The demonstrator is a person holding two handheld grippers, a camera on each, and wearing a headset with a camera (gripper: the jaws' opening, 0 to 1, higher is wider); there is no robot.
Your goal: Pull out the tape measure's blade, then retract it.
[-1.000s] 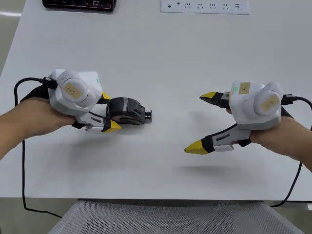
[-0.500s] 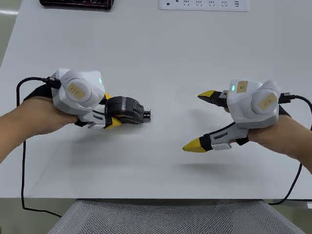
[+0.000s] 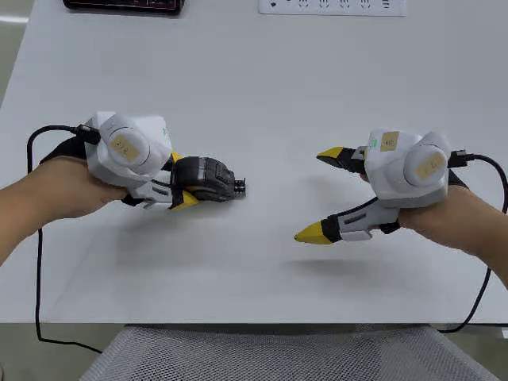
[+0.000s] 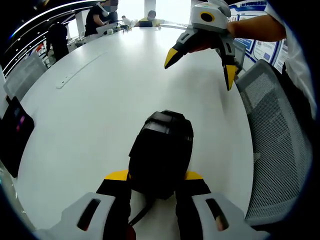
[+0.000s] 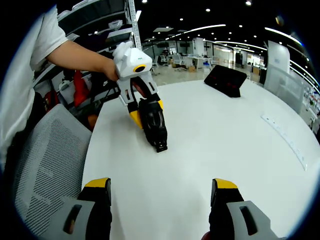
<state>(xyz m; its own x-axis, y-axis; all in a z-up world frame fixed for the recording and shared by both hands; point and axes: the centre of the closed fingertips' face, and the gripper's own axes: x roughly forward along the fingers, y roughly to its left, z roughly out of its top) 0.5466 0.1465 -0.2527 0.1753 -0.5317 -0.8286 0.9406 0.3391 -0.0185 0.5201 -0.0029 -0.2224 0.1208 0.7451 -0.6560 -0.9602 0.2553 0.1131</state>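
Note:
A black tape measure point(image 3: 205, 179) lies on the white table point(image 3: 262, 103), its blade tip facing right and the blade fully in. My left gripper point(image 3: 176, 179) is shut on the tape measure point(image 4: 161, 152), its yellow-tipped jaws clamping both sides of the case. My right gripper point(image 3: 321, 194) hovers to the right, open, with nothing between its fingers. In the right gripper view the tape measure point(image 5: 153, 124) sits ahead between the spread jaws, held by the left gripper point(image 5: 142, 112). The right gripper point(image 4: 200, 62) appears at the top of the left gripper view.
A white power strip point(image 3: 332, 7) and a black device point(image 3: 123, 5) lie at the table's far edge. A grey mesh chair point(image 3: 270, 353) stands at the near edge. Cables trail from both grippers.
My right gripper has drifted slightly left toward the tape measure. The left gripper and tape measure have barely moved.

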